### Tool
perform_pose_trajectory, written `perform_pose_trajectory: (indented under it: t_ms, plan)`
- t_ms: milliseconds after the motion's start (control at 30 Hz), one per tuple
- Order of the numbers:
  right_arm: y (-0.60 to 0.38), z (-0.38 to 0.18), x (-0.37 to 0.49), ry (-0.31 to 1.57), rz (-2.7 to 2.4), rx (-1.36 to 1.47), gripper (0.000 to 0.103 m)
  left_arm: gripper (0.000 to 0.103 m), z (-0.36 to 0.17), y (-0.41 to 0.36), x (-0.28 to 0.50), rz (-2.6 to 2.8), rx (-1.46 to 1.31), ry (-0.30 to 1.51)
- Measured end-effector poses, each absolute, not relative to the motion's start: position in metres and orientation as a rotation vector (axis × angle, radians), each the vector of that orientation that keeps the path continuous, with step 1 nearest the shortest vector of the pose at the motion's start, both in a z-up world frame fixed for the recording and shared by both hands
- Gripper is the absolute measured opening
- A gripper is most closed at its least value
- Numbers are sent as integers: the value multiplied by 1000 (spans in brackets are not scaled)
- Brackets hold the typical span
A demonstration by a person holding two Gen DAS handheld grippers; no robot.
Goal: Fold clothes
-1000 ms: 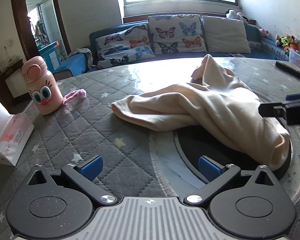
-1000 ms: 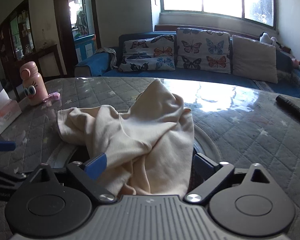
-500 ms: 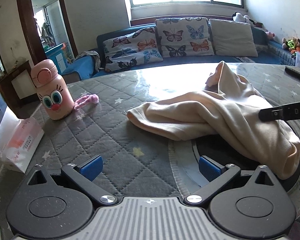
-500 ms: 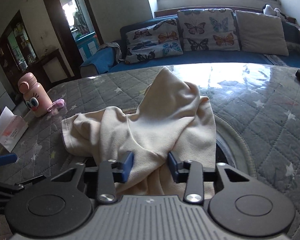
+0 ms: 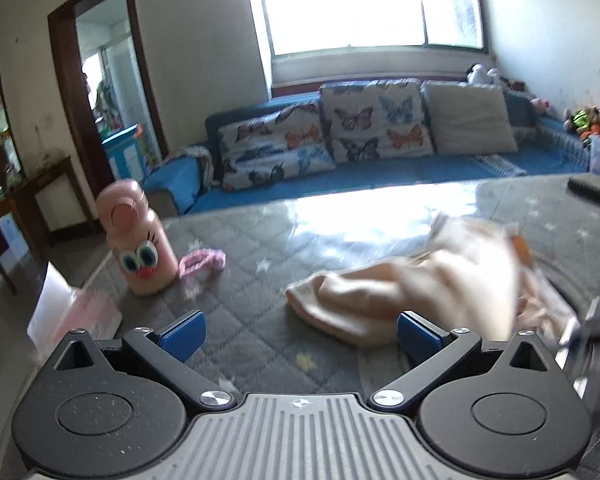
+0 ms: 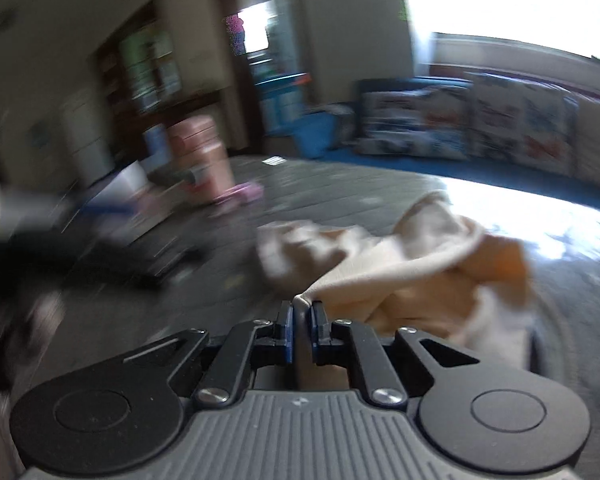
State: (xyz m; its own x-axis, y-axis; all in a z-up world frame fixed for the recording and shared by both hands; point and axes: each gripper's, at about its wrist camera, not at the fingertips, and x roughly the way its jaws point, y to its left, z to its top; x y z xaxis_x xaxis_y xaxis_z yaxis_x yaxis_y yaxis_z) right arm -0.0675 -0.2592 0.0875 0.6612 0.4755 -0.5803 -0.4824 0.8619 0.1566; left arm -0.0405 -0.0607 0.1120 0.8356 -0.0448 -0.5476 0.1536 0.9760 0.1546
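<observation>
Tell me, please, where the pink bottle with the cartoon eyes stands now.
In the left wrist view, the pink bottle stands upright at the left of the quilted table, beside its pink strap and apart from the cream garment.

Each claw (image 5: 298, 334) (image 6: 301, 316) is built of black linkage arms, silver screws, blue ribbed pads (image 5: 182, 332) and a grey ridged housing.

The garment (image 6: 416, 268) is soft, matt cream cloth, creased and limp. The desk (image 5: 236, 320) wears a grey quilted fabric cover with stitched diamonds, under a glossy clear film that glares near the far edge. The bottle (image 5: 140, 240) is smooth pink plastic. Both grippers look like matt black plastic with bright metal rivets; their fingers (image 5: 182, 330) carry ribbed blue pads.
</observation>
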Motion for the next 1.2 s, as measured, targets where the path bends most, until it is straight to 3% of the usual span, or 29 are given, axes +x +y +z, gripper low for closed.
perform_pose_trajectory:
  t_ms: [100, 233, 500, 800, 1000, 1067, 1100, 1167, 1200]
  plan:
    - [-226, 82, -97, 675, 682, -122, 9, 103, 118, -67, -44, -144, 210, 553]
    - [-225, 81, -117, 690, 712, -150, 27, 103, 115, -79, -46, -204, 231, 555]
    - [-294, 99, -110, 662, 501, -91, 28, 103, 94, -115, -43, -339, 265, 575]
    - [-371, 67, -1, 718, 200, -43, 28, 96, 59, -157, -18, -424, 366, 635]
    - [-381, 38, 37, 767, 193, -46, 28, 79, 45, -160, -5, -442, 384, 674]
    - [-380, 32, 45, 775, 196, -43, 27, 59, 43, -159, -4, -451, 391, 679]
    - [-379, 30, 48, 779, 197, -35, 26, 55, 42, -158, -2, -450, 387, 684]
    - [-379, 27, 51, 782, 193, -22, 12, 35, 42, -154, 0, -442, 376, 689]
    - [-380, 27, 51, 782, 187, -18, 5, 31, 43, -151, 0, -440, 368, 687]
